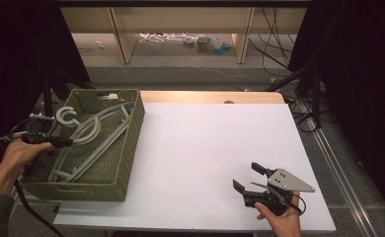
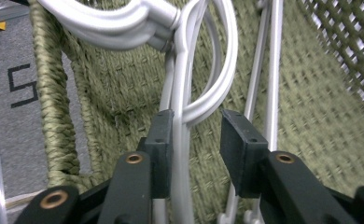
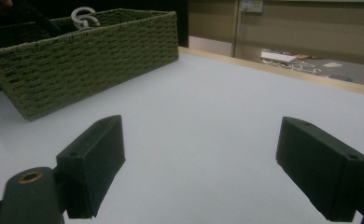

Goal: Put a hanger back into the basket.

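Note:
A green woven basket [image 1: 126, 163] stands on the left of the white table [image 1: 205, 148], with light grey clothes hangers [image 1: 94, 131] lying in it. My left gripper [image 1: 64, 143] reaches over the basket's left rim. In the left gripper view its jaws [image 2: 196, 126] straddle the hangers' thin bars [image 2: 182, 93]: the left pad lies against them and the right pad stands apart. My right gripper [image 1: 246, 175] rests at the table's front right, open and empty. The right gripper view shows its jaws [image 3: 208, 154] wide apart over bare table, with the basket [image 3: 91, 51] and a hanger hook [image 3: 84, 17] far off.
The wooden back edge of the table [image 1: 210, 96] runs behind the white surface. Beyond it are shelf uprights [image 1: 121, 39], loose cables [image 1: 274, 59] and small coloured items [image 1: 210, 45] on the floor. Dark curtains hang at both sides.

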`<state>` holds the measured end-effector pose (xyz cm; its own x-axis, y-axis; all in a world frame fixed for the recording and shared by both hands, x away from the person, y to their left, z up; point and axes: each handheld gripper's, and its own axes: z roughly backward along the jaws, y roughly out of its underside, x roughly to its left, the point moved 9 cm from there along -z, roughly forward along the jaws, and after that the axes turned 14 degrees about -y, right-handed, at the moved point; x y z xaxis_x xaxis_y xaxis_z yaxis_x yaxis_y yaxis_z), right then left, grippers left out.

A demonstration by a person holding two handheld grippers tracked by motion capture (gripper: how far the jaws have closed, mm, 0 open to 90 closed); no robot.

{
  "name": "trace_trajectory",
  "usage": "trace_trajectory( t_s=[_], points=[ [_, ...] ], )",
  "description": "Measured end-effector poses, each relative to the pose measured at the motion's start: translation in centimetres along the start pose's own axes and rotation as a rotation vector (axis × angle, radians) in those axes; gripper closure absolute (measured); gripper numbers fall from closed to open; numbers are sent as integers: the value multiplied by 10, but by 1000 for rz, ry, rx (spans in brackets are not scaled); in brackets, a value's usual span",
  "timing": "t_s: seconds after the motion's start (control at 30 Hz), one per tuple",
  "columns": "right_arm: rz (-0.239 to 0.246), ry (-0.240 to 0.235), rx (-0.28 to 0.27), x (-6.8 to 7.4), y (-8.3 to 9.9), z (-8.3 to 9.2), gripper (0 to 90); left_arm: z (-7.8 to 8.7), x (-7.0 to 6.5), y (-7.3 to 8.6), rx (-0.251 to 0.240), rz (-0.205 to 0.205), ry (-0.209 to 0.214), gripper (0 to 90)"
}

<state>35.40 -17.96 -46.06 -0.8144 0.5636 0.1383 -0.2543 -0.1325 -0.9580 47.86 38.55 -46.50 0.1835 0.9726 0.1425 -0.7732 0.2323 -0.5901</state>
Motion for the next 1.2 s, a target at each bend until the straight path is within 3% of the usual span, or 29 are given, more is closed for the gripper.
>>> trace_trajectory(
  t_s=[0.17, 0.23, 0.43, 0.53, 0.67, 1.03, 1.2],
  points=[
    [1, 0, -1, 0, 0, 0, 161, 13, -5, -10, -61, 51, 3, 554],
    [1, 0, -1, 0, 0, 0, 162, 19, -8, -13, -75, 54, -1, 508],
    [2, 1, -1, 0, 0, 0, 161, 48, -15, -27, -174, 121, 20, 430],
    [1, 0, -1, 0, 0, 0, 162, 64, -22, -33, -230, 130, 28, 408],
    [4, 0, -3, 0, 0, 0, 162, 81, -40, -39, -287, 125, 38, 369],
    [2, -1, -3, 0, 0, 0, 161, 107, -102, -50, -466, 157, 157, 260],
    [4, 9, 15, -2, 1, 2, 160, 109, -127, -46, -519, 116, 163, 216]
  ],
)
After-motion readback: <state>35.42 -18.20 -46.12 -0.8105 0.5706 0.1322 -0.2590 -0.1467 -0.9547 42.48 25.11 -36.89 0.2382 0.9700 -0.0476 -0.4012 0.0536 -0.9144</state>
